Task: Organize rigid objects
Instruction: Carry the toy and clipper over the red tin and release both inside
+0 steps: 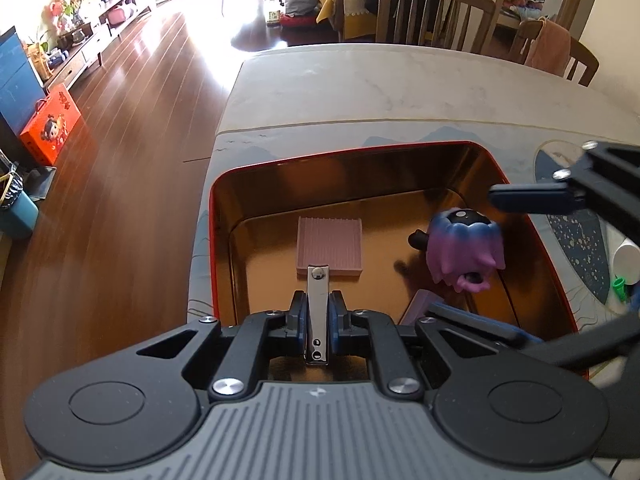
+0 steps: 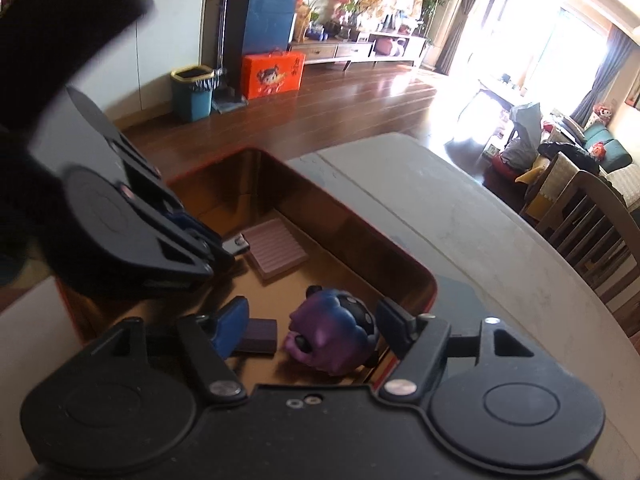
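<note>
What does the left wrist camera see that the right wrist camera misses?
Only the left wrist view shows the whole nail clipper clamped between the left gripper fingers, plus a white bottle beside the tin. Only the right wrist view shows the teal trash bin. Both show the gold-lined tin, the pink ridged pad and the purple toy between the open right gripper fingers.

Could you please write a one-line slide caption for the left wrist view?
Left tool shut on a nail clipper above the gold-lined tin, which holds a pink ribbed pad and purple figurine.

Silver nail clipper (image 1: 317,312) clamped above tin (image 1: 224,208); purple figurine (image 1: 464,254) inside.
</note>
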`<action>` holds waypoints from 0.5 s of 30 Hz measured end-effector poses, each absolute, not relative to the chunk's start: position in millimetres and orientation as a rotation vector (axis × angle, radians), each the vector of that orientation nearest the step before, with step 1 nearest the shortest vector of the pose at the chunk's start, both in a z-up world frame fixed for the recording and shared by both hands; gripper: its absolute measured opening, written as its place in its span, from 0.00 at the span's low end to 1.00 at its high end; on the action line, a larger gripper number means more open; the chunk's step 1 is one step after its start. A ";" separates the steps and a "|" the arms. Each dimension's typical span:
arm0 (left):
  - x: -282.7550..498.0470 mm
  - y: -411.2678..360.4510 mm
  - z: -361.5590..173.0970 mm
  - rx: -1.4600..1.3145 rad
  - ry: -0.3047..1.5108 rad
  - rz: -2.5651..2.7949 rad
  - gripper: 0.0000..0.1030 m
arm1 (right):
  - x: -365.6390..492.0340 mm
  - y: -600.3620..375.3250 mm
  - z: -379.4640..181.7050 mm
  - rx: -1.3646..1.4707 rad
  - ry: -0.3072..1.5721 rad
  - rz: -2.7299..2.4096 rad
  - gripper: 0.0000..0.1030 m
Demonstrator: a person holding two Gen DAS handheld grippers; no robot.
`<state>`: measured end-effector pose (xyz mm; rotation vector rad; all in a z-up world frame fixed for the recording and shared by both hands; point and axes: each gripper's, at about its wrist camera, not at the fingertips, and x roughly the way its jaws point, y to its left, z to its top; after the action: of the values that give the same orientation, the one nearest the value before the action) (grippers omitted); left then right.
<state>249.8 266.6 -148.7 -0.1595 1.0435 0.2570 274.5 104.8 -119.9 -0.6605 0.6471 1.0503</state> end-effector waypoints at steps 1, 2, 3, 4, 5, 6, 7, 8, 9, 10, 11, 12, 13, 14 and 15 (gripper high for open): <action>249.6 267.0 -148.0 -0.171 1.043 0.259 0.11 | 273.2 102.0 -116.5 -0.652 0.642 1.053 0.72; 248.7 267.8 -147.6 -0.181 1.044 0.260 0.11 | 272.0 99.5 -113.5 -0.644 0.637 1.054 0.73; 248.9 268.4 -146.9 -0.189 1.046 0.262 0.11 | 270.7 96.4 -110.7 -0.634 0.634 1.054 0.73; 247.8 268.4 -146.2 -0.196 1.046 0.262 0.11 | 269.9 93.0 -108.0 -0.624 0.635 1.054 0.73; 246.9 268.4 -145.7 -0.201 1.047 0.262 0.11 | 269.2 89.4 -105.2 -0.611 0.636 1.052 0.73; 245.8 268.2 -145.1 -0.205 1.048 0.265 0.11 | 268.4 85.8 -102.1 -0.596 0.636 1.050 0.73; 243.9 267.8 -144.0 -0.209 1.046 0.270 0.11 | 268.0 82.0 -99.0 -0.579 0.637 1.048 0.74; 241.9 267.6 -142.5 -0.212 1.042 0.275 0.11 | 267.5 78.3 -96.1 -0.562 0.638 1.046 0.74; 239.8 267.3 -140.8 -0.217 1.039 0.280 0.11 | 266.8 74.7 -93.0 -0.546 0.638 1.042 0.74; 238.5 267.1 -139.6 -0.221 1.036 0.283 0.11 | 266.6 70.7 -89.8 -0.531 0.639 1.038 0.75; 236.5 266.4 -137.6 -0.225 1.032 0.286 0.11 | 266.2 66.7 -86.7 -0.519 0.639 1.033 0.75; 234.0 265.5 -135.0 -0.228 1.027 0.289 0.11 | 265.4 62.7 -83.5 -0.510 0.634 1.028 0.76; 231.7 263.9 -133.0 -0.229 1.021 0.292 0.12 | 264.3 58.7 -80.2 -0.501 0.629 1.025 0.77; 229.8 262.9 -130.2 -0.227 1.015 0.293 0.12 | 262.8 55.3 -77.6 -0.491 0.625 1.022 0.78; 228.3 261.1 -127.5 -0.223 1.009 0.296 0.13 | 262.3 51.3 -74.1 -0.478 0.623 1.016 0.79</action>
<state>228.3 261.1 -127.5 -0.2232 1.0088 0.2960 262.3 51.3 -74.1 -0.4782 0.6230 1.0160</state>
